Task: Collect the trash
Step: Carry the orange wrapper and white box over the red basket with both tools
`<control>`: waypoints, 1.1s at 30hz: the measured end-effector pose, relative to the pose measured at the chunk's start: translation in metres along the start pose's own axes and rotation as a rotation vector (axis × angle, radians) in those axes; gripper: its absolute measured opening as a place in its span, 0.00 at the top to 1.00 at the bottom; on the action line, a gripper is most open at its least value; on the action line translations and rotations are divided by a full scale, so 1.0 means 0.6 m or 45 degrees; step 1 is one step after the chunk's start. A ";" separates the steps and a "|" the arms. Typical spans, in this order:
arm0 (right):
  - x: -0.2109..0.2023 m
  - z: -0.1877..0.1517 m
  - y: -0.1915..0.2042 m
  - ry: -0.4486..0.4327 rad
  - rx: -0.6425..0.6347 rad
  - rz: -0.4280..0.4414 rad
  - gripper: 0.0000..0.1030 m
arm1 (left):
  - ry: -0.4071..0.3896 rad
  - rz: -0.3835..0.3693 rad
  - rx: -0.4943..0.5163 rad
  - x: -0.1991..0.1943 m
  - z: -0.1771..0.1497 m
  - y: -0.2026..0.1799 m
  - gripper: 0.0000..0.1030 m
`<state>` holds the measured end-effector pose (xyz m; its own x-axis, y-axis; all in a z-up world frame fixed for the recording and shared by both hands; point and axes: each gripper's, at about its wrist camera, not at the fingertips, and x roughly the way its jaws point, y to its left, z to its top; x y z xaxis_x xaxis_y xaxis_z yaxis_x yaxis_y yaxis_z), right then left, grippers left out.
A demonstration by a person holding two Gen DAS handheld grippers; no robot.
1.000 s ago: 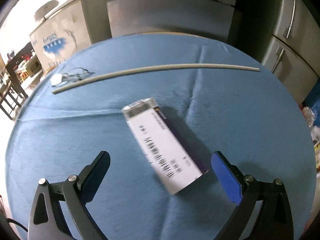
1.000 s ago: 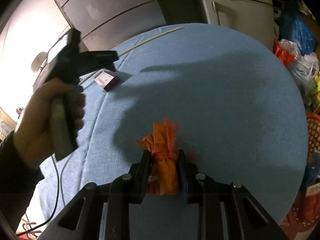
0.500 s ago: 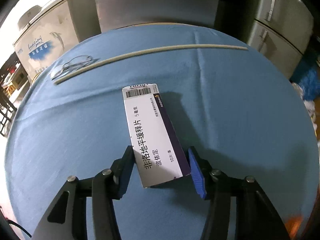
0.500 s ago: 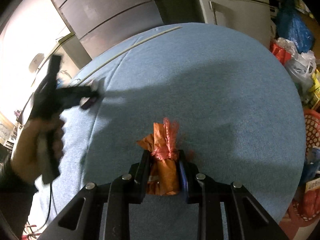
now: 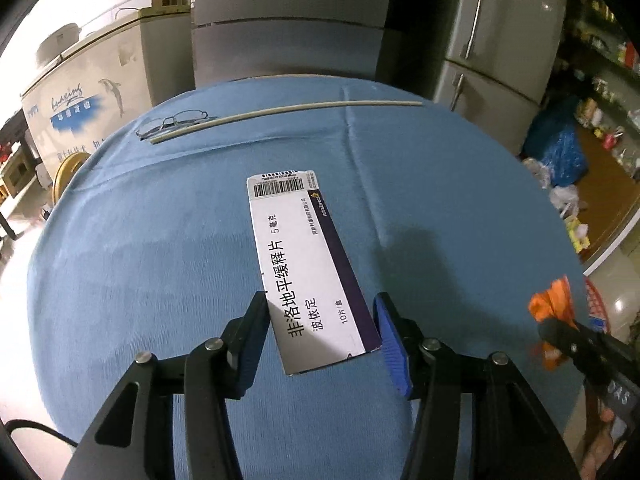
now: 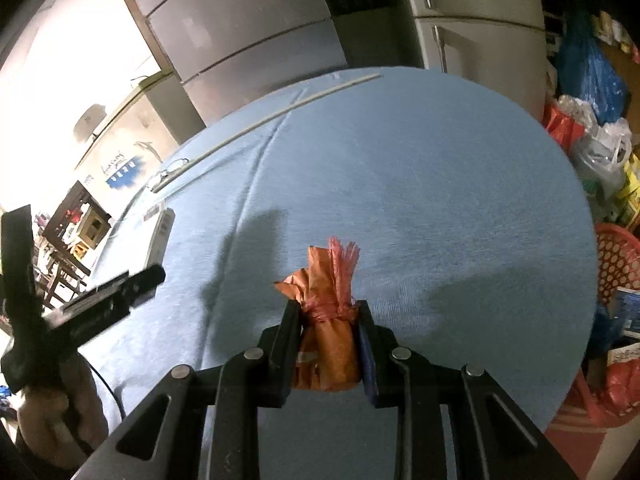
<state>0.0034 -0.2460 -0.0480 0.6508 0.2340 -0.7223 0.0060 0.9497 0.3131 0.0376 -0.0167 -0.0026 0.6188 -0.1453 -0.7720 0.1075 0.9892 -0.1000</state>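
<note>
My left gripper (image 5: 320,320) is shut on a white and purple medicine box (image 5: 304,264) and holds its near end above the blue tablecloth (image 5: 160,260). The box also shows edge-on in the right wrist view (image 6: 160,236). My right gripper (image 6: 329,320) is shut on a crumpled orange plastic bag (image 6: 328,320) above the cloth; the bag also shows at the right of the left wrist view (image 5: 550,304).
A long white rod (image 5: 280,114) and a pair of glasses (image 5: 172,123) lie at the table's far side. A red mesh basket (image 6: 616,256) stands on the floor to the right, among plastic bags (image 6: 592,148). Fridges (image 5: 500,28) stand behind the table.
My left gripper closed on the medicine box and lifted it off the cloth. My right gripper kept its hold on the orange bag and moved little.
</note>
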 end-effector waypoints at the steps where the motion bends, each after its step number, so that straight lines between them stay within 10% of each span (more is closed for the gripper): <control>1: -0.008 -0.003 0.000 -0.011 0.002 -0.002 0.73 | -0.002 -0.011 -0.002 -0.009 -0.006 -0.001 0.47; 33: -0.054 -0.027 -0.034 -0.066 0.080 0.005 0.73 | 0.034 0.055 0.138 0.008 -0.046 -0.055 0.47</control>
<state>-0.0304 -0.2695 -0.0410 0.6892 0.2248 -0.6888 0.0503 0.9335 0.3550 0.0155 -0.0493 -0.0206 0.6035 -0.1007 -0.7910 0.1659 0.9861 0.0011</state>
